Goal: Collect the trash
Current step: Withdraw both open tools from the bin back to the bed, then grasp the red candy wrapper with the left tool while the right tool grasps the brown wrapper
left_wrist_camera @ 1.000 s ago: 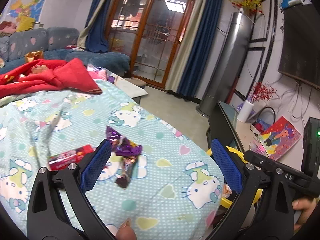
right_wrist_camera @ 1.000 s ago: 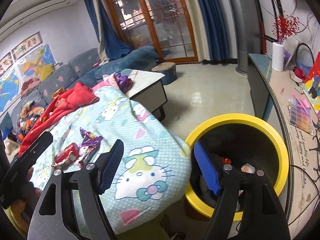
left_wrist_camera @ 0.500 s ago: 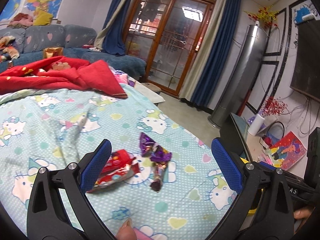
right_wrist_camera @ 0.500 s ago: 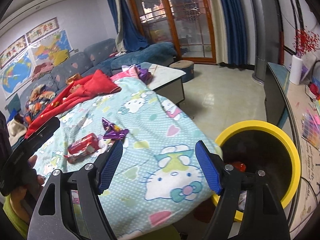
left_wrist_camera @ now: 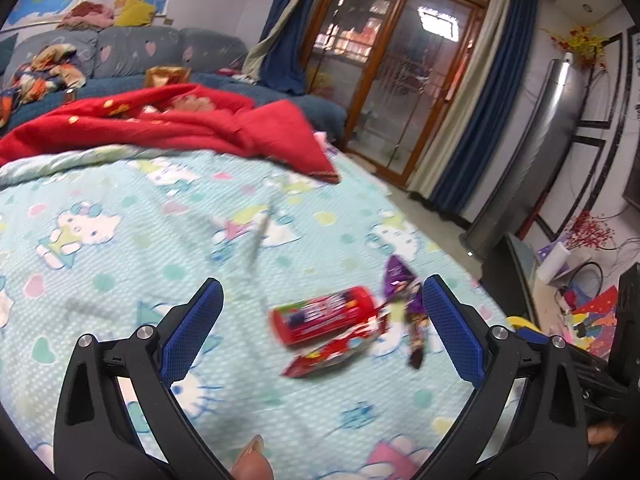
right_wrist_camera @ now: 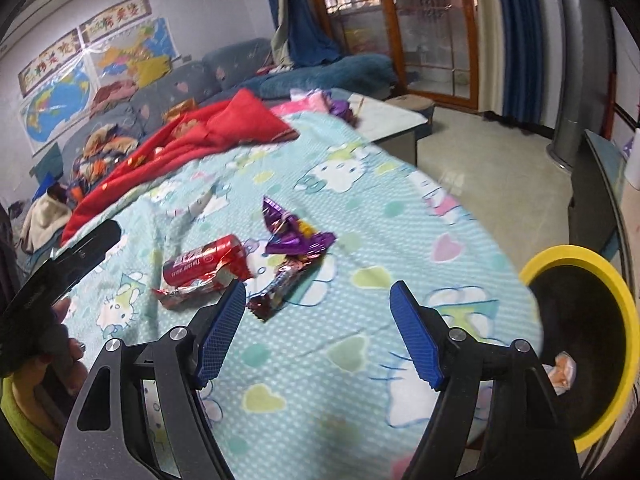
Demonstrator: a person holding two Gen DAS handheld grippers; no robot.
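Observation:
On the light-blue cartoon bedspread (left_wrist_camera: 120, 240) lie a red can (left_wrist_camera: 324, 314), a flat red wrapper (left_wrist_camera: 332, 354), a purple foil wrapper (left_wrist_camera: 400, 280) and a dark candy-bar wrapper (left_wrist_camera: 416, 340). My left gripper (left_wrist_camera: 322, 292) is open above the bed; the pile lies ahead of its right finger, untouched. In the right wrist view the can (right_wrist_camera: 204, 262), red wrapper (right_wrist_camera: 188, 290), purple foil (right_wrist_camera: 294, 236) and dark bar (right_wrist_camera: 282, 284) lie just beyond the right gripper (right_wrist_camera: 318, 292). Its jaws are closing with nothing between them.
A yellow-rimmed black bin (right_wrist_camera: 560, 254) stands off the bed's right end, with some trash inside. A red blanket (left_wrist_camera: 180, 124) covers the bed's far side before a blue sofa (left_wrist_camera: 160, 44). A low table (right_wrist_camera: 392, 120), tiled floor and a TV bench (right_wrist_camera: 596, 200) lie to the right.
Both views have swung left over the bed. The trash pile now shows larger and closer, and the bin has slid to the right edge of the right wrist view.

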